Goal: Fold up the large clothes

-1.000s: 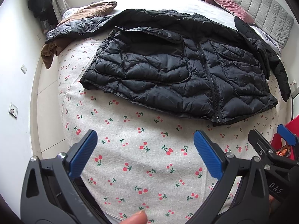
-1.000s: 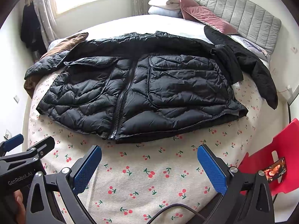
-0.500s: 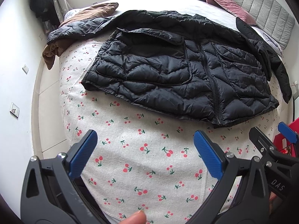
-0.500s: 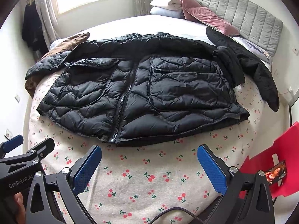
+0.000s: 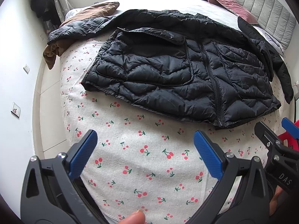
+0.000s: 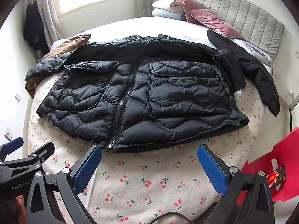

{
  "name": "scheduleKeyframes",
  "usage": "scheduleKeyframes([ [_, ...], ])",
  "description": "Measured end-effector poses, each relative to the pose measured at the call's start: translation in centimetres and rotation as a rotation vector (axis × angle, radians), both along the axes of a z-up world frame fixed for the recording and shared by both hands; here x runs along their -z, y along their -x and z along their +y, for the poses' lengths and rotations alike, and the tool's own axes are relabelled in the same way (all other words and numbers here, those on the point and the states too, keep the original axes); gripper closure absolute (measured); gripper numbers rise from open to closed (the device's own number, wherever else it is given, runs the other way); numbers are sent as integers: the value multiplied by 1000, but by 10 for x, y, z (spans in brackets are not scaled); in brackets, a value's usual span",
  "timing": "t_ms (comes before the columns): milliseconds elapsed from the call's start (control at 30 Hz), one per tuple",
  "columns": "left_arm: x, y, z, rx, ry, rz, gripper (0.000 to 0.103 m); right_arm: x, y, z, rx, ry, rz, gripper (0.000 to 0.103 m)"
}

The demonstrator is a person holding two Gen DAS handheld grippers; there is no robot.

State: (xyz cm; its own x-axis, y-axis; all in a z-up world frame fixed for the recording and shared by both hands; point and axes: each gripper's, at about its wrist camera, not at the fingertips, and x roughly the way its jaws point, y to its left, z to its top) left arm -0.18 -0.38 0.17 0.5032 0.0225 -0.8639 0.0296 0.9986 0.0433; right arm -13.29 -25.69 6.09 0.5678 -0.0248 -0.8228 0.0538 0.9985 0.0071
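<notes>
Your left gripper (image 5: pixel 144 147) hovers spread wide over the cherry-print cotton bedspread (image 5: pixel 130 156), grasping nothing; your right gripper (image 6: pixel 149 165) is likewise spread and empty, just short of the hem. Black quilted puffer jacket (image 6: pixel 142 100) lies flat, zipped, front up across the bed, sleeves out sideways. Brown garment (image 6: pixel 69 44) sits under its left sleeve.

A large black quilted puffer jacket (image 6: pixel 145 100) lies spread flat, front side up, across the middle of both frames on a cherry-printed sheet. Its zipper is closed, running from the collar toward the lower centre of the right wrist view. Two big patch pockets with flaps flank the zipper. One sleeve stretches toward the upper left, the other droops at the right edge.
</notes>
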Motion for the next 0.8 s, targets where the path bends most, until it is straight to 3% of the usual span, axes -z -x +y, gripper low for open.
scheduleKeyframes([
  [400, 6, -14, 1, -8, -4, 16, 0, 1, -11, -8, 11, -7, 8, 0],
  [533, 8, -17, 5, -18, -19, -16, 0, -1, -17, -16, 14, -24, 3, 0],
  [700, 10, -30, 9, 38, -66, -19, 0, -10, -24, -30, 19, -13, -28, 0],
  [800, 7, -41, 19, 71, -31, -3, 0, -18, -29, -41, -21, -13, -55, 0],
])
